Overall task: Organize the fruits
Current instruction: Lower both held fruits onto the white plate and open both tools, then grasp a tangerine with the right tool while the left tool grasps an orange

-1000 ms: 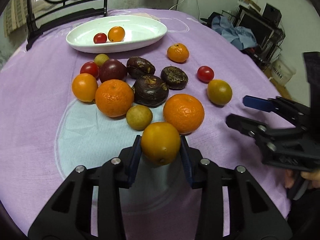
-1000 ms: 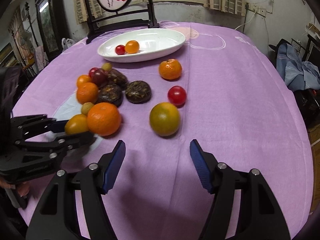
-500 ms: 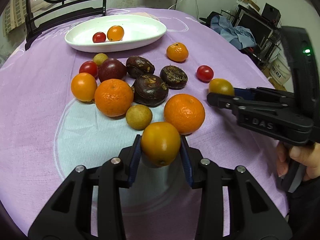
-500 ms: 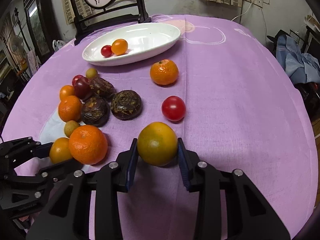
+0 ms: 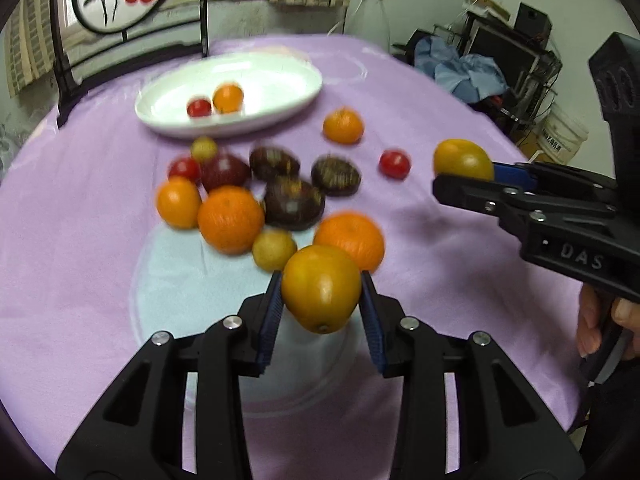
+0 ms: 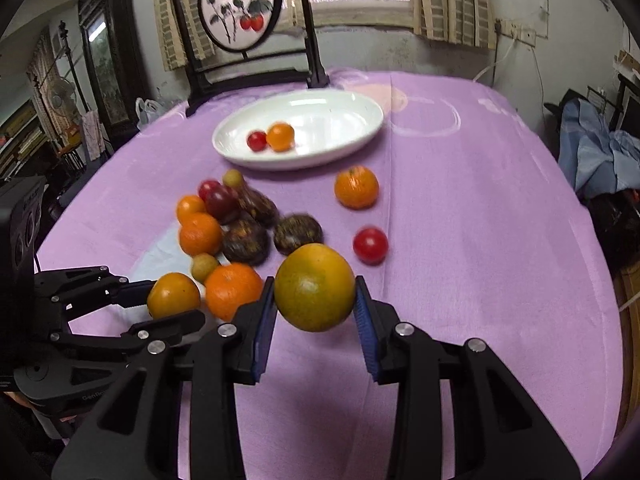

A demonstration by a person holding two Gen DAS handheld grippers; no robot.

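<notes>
My left gripper (image 5: 320,304) is shut on a yellow-orange fruit (image 5: 321,288) and holds it above the purple tablecloth; it also shows in the right wrist view (image 6: 173,295). My right gripper (image 6: 315,300) is shut on a greenish-orange fruit (image 6: 314,287), lifted off the cloth; in the left wrist view this fruit (image 5: 463,159) hangs at the right. A white oval plate (image 5: 280,92) at the far side holds a cherry tomato (image 5: 199,107) and a small orange (image 5: 228,98). Several oranges, dark passion fruits and tomatoes lie in a cluster (image 5: 248,200) between.
A lone mandarin (image 6: 356,187) and a red tomato (image 6: 370,245) lie right of the cluster. A dark chair with a round painted back (image 6: 240,12) stands behind the table. Clothes and shelves (image 5: 472,72) are off the table's right edge.
My right gripper closed on the greenish-orange fruit and lifted it off the cloth. My left gripper rose with its fruit, and both views tilted up.
</notes>
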